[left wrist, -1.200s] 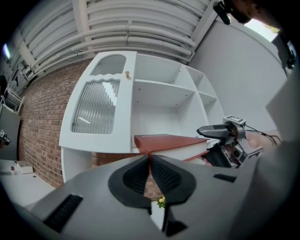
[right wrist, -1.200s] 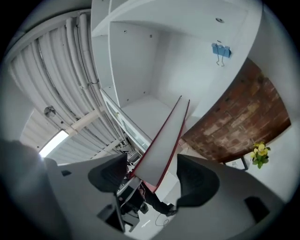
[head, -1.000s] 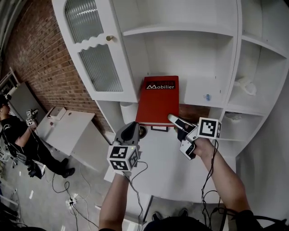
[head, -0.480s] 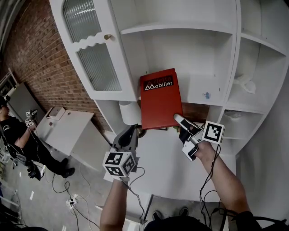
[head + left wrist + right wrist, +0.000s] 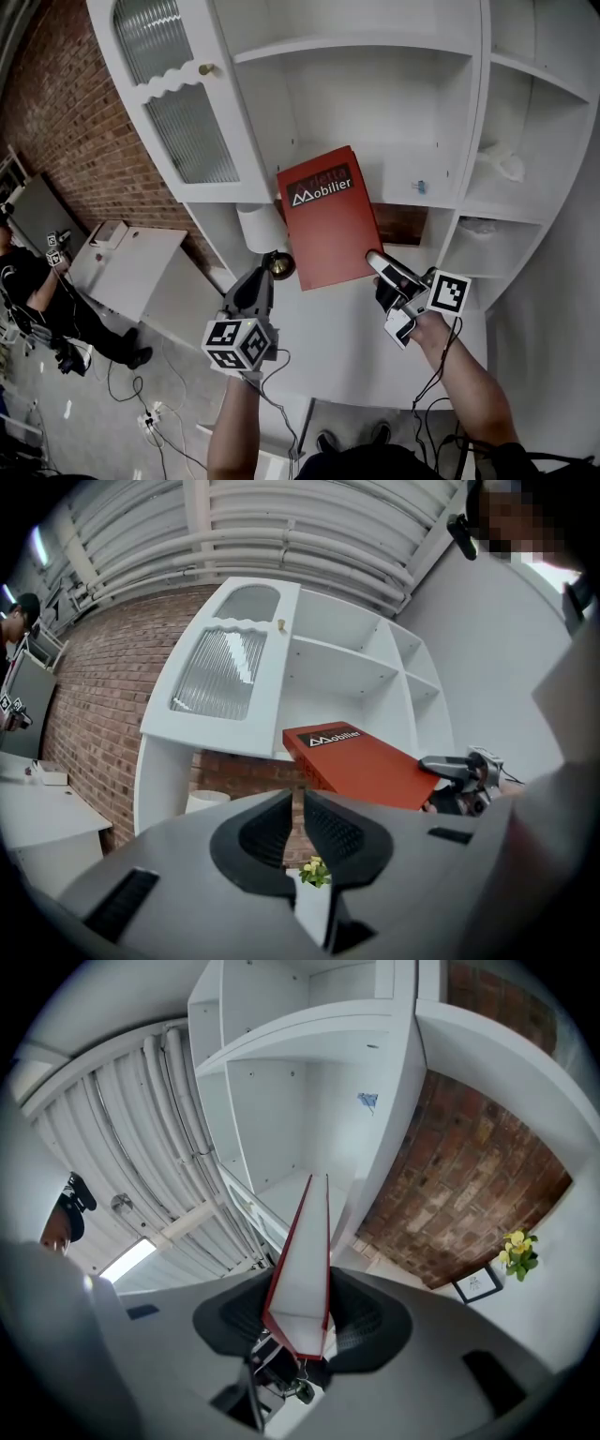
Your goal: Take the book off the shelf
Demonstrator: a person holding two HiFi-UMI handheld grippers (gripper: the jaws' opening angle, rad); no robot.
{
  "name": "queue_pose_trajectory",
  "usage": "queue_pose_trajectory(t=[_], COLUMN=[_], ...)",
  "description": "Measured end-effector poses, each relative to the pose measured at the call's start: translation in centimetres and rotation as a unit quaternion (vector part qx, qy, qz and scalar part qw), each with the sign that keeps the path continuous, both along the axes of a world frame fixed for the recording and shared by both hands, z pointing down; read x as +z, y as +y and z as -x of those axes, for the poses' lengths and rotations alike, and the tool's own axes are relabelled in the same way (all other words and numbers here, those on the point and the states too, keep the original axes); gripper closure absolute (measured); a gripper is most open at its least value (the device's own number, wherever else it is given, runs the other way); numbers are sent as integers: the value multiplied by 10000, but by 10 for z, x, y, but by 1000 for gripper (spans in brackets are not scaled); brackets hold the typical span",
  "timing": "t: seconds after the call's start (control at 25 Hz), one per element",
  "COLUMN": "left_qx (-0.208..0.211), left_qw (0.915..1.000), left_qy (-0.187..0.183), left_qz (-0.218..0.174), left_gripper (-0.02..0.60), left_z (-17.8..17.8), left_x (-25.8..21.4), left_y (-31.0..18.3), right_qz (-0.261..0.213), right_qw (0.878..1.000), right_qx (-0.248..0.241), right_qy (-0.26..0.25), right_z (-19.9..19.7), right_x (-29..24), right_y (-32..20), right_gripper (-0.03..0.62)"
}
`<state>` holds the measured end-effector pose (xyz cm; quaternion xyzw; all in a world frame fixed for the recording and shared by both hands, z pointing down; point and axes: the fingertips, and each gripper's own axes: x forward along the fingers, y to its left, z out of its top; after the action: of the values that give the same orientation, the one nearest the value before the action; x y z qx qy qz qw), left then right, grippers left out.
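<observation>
A red hardcover book (image 5: 328, 225) with a black title label hangs tilted in the air in front of the white shelf unit (image 5: 375, 112). My right gripper (image 5: 380, 274) has the book's lower right corner between its jaws, which are closing, and the pads press on both covers. The right gripper view looks along the book's edge (image 5: 305, 1260) standing between the pads (image 5: 370, 1321). My left gripper (image 5: 258, 283) is shut and empty, lower left of the book and clear of it. From the left gripper view the book (image 5: 366, 766) and the right gripper (image 5: 450, 771) show beyond its jaws.
The cabinet door (image 5: 178, 122) with ribbed glass stands open at the left. Beneath the book are a white cylinder (image 5: 258, 225), a small flower pot (image 5: 517, 1246) and a framed picture (image 5: 480, 1283) against brick. A white counter (image 5: 347, 347) lies below. A person (image 5: 28, 281) stands far left.
The book has come out from the shelf, swung toward the left and tilted, with the right gripper staying on its corner. The left gripper has dropped slightly down and left.
</observation>
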<state>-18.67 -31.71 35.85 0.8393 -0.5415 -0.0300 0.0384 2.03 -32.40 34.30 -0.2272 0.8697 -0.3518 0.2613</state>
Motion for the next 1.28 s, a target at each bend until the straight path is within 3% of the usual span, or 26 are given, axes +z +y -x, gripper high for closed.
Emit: queue_pose_trajectory(t=[0.68,1.28], left_qx=[159,326], left_qw=[9986,9944], left_qy=[55,-7], left_qz=[510,1008], left_gripper=[558,557], left_z=[-17,-28], left_x=[53,108], left_y=[7,3], right_qz=[286,481], right_qw=[9956,9900], right_qx=[-234,103], right_qy=[-867,-1319], right_z=[-36,-76], right_x=[64,123], right_y=[75,112], right_gripper=[422,422])
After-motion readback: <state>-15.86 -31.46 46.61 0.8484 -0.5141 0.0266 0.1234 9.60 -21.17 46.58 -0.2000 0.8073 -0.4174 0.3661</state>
